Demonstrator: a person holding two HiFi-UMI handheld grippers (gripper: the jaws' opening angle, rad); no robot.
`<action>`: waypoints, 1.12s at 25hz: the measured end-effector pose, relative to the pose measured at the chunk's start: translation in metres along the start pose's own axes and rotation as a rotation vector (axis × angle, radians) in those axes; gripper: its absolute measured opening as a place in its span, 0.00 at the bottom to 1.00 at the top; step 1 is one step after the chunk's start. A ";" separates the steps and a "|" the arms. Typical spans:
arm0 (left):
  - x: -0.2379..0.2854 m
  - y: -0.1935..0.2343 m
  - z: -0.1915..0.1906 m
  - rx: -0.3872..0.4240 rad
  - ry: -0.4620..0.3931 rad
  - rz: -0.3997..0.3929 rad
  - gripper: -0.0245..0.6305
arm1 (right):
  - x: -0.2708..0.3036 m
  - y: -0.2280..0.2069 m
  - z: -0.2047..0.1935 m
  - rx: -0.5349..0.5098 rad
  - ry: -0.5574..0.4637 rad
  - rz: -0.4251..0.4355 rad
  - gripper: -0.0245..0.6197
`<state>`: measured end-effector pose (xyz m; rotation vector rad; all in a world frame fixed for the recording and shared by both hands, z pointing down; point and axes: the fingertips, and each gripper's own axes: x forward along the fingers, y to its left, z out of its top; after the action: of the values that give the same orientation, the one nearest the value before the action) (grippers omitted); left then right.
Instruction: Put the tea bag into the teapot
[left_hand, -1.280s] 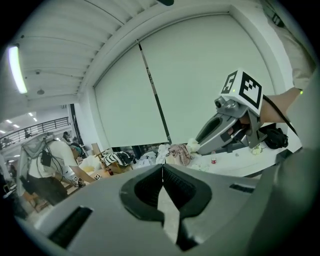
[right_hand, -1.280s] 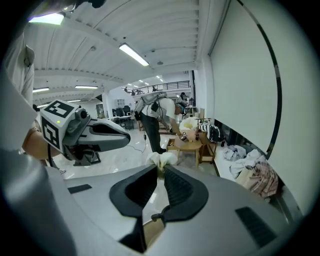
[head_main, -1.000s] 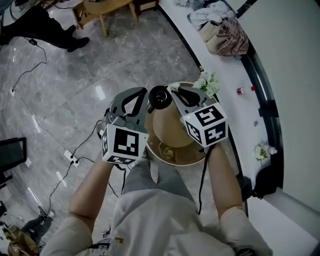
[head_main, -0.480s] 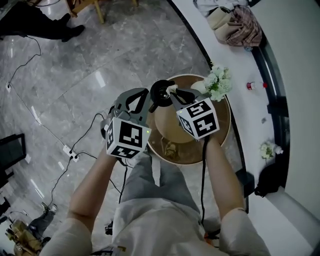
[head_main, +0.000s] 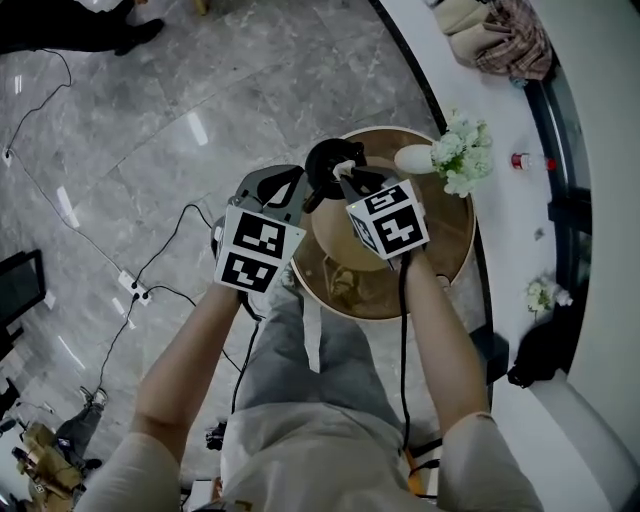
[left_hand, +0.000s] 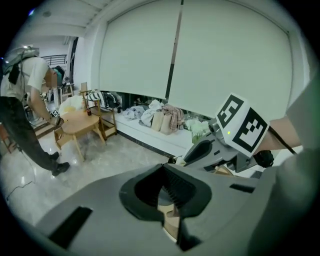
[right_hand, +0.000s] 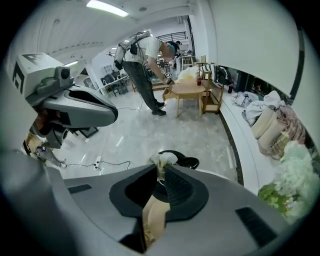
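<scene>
A black teapot stands at the far left edge of a round wooden table. My right gripper is shut on a small white tea bag and holds it at the teapot's right rim. In the right gripper view the tea bag sticks up between the closed tips of the right gripper, with the teapot just beyond. My left gripper hovers beside the teapot's left, near side. In its own view the left gripper is shut with nothing in it.
A tan cone-shaped object sits mid-table under my right gripper. A white vase with pale flowers stands at the table's far right. Cables cross the marble floor. A person bends over a wooden table far off.
The right gripper has carried the tea bag left, closer to the teapot's opening. The left gripper has drawn nearer the teapot. The head camera has shifted, so the table sits higher in view.
</scene>
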<state>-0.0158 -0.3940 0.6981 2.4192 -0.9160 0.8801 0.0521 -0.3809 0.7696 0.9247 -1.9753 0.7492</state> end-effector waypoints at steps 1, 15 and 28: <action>0.003 0.001 -0.006 -0.003 0.008 -0.001 0.05 | 0.006 0.000 -0.003 -0.005 0.011 -0.004 0.11; 0.009 -0.004 -0.042 -0.041 0.060 -0.029 0.05 | 0.043 -0.011 -0.027 0.009 0.056 -0.057 0.15; -0.004 -0.009 -0.013 -0.010 0.022 -0.018 0.05 | 0.000 -0.012 0.000 0.009 -0.020 -0.090 0.11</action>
<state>-0.0172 -0.3791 0.7035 2.4006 -0.8877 0.8918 0.0617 -0.3870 0.7713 1.0239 -1.9354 0.7009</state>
